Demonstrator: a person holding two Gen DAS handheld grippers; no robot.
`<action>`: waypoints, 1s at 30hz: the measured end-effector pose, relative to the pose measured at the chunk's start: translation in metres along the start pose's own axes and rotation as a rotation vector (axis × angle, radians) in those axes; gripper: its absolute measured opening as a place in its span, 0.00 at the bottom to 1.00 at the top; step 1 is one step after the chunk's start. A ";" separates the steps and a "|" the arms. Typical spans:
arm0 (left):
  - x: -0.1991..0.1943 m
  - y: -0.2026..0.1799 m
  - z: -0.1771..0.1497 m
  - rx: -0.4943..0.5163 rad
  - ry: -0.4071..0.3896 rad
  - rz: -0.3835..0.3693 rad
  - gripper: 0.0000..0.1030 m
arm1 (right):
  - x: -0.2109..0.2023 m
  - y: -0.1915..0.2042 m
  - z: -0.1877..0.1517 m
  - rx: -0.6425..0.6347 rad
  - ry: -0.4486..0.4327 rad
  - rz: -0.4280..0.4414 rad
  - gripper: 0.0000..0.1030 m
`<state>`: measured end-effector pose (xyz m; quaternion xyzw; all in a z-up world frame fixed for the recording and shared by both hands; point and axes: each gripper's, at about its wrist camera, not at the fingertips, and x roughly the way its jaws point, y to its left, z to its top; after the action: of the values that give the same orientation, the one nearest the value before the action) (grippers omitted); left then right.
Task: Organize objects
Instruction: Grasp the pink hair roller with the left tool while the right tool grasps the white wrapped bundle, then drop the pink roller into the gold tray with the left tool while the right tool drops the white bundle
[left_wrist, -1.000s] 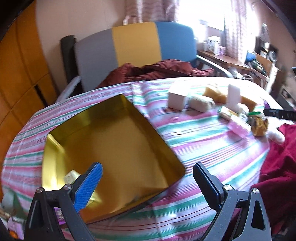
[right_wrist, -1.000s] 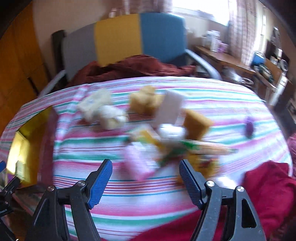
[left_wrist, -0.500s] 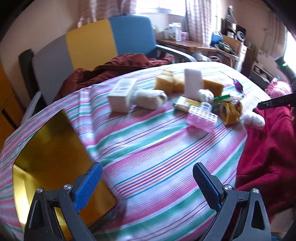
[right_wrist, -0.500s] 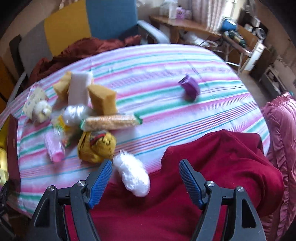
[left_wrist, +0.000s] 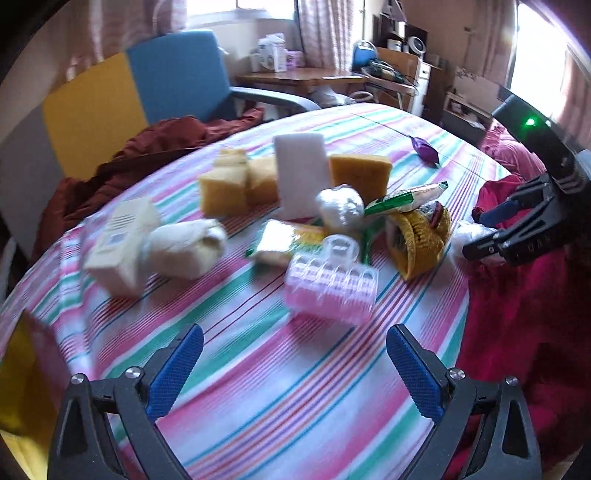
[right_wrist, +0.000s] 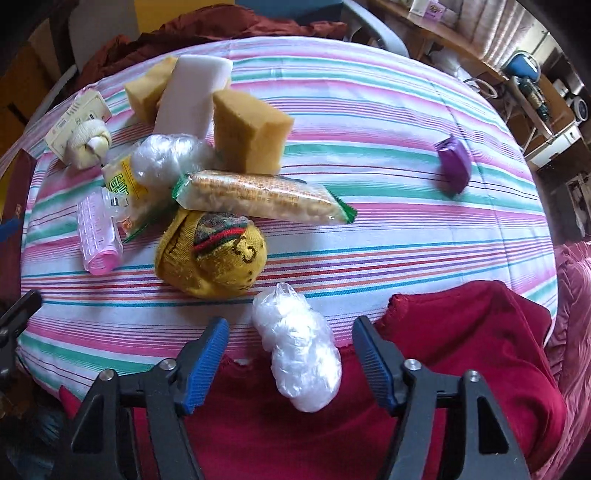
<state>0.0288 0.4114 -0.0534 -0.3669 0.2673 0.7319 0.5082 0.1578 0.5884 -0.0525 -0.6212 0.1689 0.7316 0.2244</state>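
Right gripper straddling the crinkled plastic bundle at the near table edge by the red cloth, jaws just narrowing yet clear of it, best squeezed gently at the fatter middle to stop slipping.

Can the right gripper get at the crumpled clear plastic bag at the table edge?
Probably yes: the right gripper already straddles the crumpled clear plastic bag, its jaws just closing but not touching it yet, with nothing between.
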 end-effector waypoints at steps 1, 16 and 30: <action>0.007 -0.002 0.004 0.008 0.001 -0.010 0.99 | 0.003 -0.001 0.000 -0.001 0.018 0.007 0.50; 0.047 0.002 0.013 -0.036 0.043 -0.126 0.65 | 0.001 -0.003 -0.003 -0.004 0.008 0.070 0.34; -0.050 0.050 -0.059 -0.245 -0.018 -0.026 0.65 | -0.034 -0.020 -0.023 0.084 -0.216 0.095 0.34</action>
<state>0.0087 0.3217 -0.0468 -0.4233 0.1665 0.7556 0.4714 0.1927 0.5891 -0.0220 -0.5200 0.2037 0.7963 0.2323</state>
